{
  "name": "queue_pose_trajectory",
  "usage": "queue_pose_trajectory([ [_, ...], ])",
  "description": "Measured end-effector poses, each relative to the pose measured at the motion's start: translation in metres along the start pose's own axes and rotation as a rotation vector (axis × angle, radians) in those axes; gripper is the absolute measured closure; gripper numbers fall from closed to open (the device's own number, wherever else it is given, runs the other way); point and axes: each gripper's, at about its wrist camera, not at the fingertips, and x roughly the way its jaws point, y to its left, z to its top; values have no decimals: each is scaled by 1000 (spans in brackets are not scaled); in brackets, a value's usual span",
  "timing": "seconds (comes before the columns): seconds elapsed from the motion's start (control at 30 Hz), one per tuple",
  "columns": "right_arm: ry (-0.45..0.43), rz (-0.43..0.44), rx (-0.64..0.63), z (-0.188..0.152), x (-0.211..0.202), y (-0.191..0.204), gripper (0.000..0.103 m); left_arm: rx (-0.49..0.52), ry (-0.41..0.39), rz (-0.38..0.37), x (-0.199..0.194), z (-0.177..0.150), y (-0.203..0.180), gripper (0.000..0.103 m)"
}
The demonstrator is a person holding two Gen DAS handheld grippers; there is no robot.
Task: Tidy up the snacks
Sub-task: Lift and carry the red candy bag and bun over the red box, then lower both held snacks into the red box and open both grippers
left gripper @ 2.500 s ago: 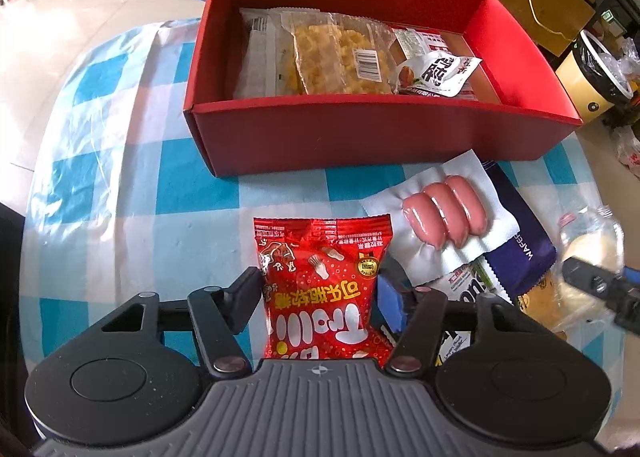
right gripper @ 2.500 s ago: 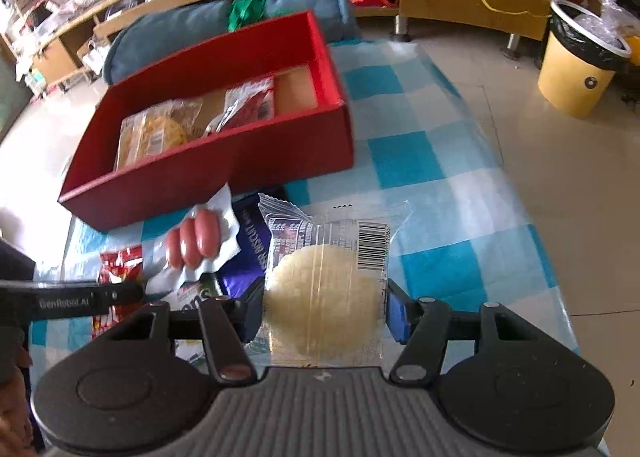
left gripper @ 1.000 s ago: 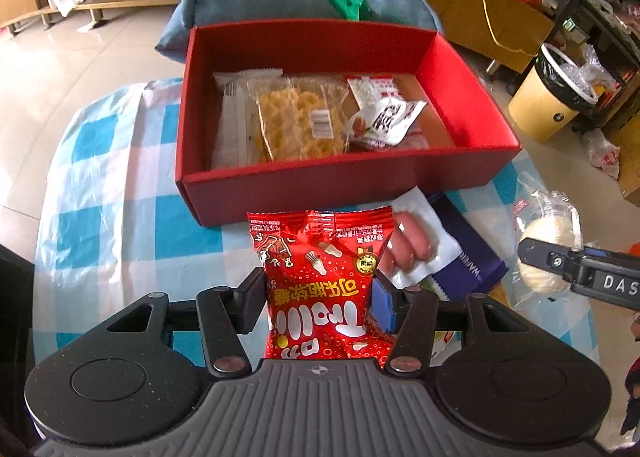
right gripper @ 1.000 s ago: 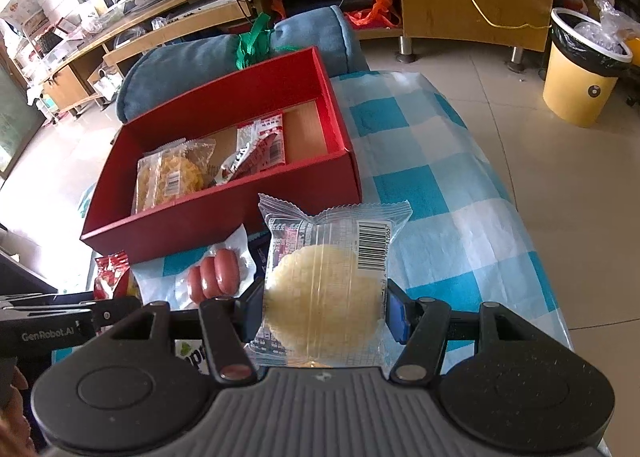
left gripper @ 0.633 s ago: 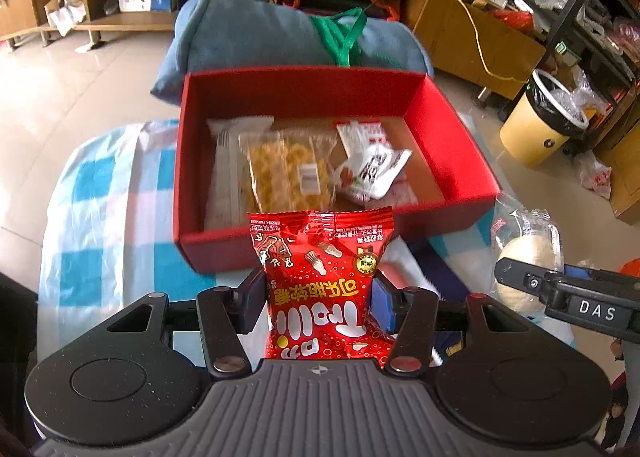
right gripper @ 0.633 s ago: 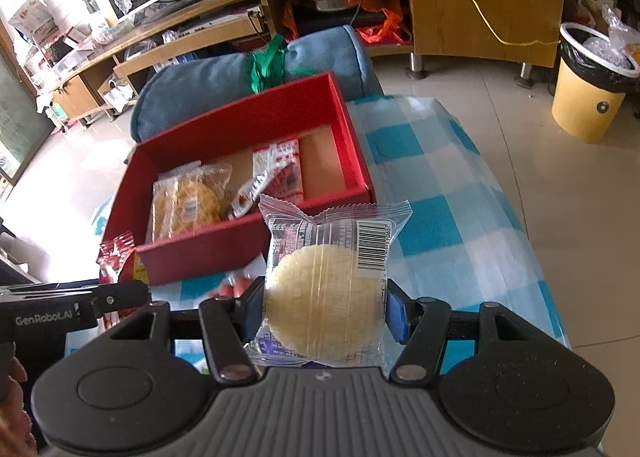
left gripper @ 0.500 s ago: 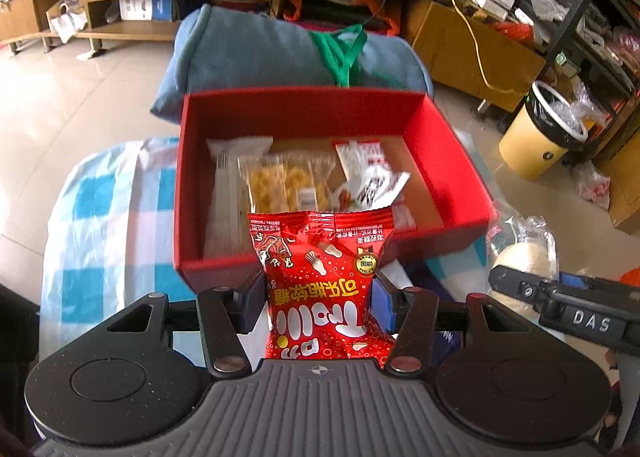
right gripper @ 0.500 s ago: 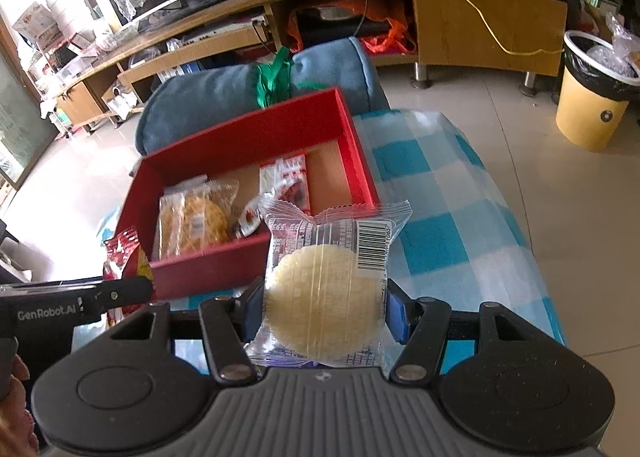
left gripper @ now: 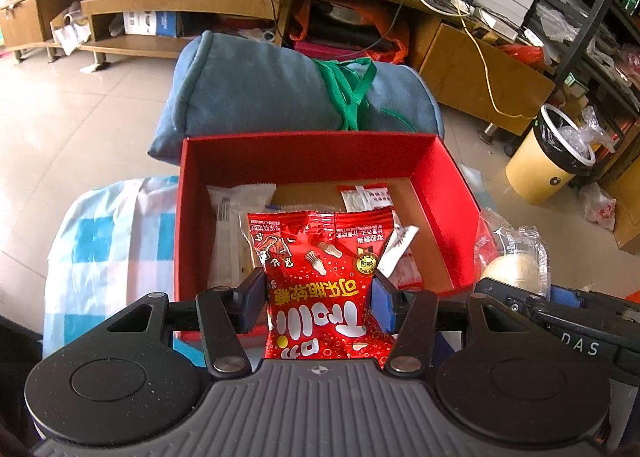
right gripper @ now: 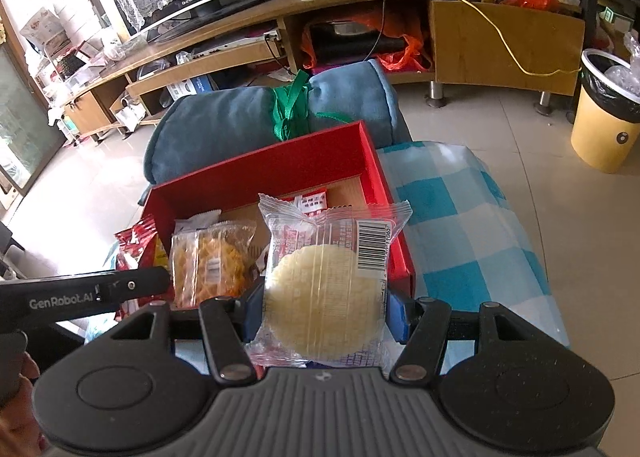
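Observation:
My left gripper [left gripper: 318, 297] is shut on a red candy packet [left gripper: 320, 281], held in the air over the near wall of the red box [left gripper: 304, 155]. My right gripper [right gripper: 324, 315] is shut on a clear-wrapped round pastry [right gripper: 324, 293], hanging above the box's near right corner [right gripper: 400, 257]. Inside the box lie a white packet [left gripper: 228, 217], a yellow snack bag [right gripper: 210, 265] and a red-and-white sachet [left gripper: 368, 197]. The right gripper and the pastry [left gripper: 516, 253] show at the right in the left wrist view. The left gripper's finger [right gripper: 132, 285] crosses the right wrist view.
The box sits on a blue-and-white checked cloth [right gripper: 460, 217]. A rolled blue cushion [left gripper: 260, 93] with a green strap lies just behind it. A yellow bin [right gripper: 604, 125] stands on the floor to the right, and low wooden shelves [left gripper: 180, 5] run along the back.
Both grippers have risen and moved forward with their packets, from over the table in front of the box to above its near wall. The loose snacks on the table have dropped out of view.

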Motion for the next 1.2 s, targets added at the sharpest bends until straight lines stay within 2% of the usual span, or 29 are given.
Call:
queue_pose_trajectory([
  [0.53, -14, 8, -10, 43, 39, 12, 47, 6, -1, 42, 30, 29, 1, 41],
  [0.83, 20, -10, -23, 48, 66, 11, 47, -1, 22, 69, 48, 33, 5, 41],
  [1.2, 37, -19, -35, 49, 77, 14, 47, 4, 38, 91, 57, 32, 4, 41],
])
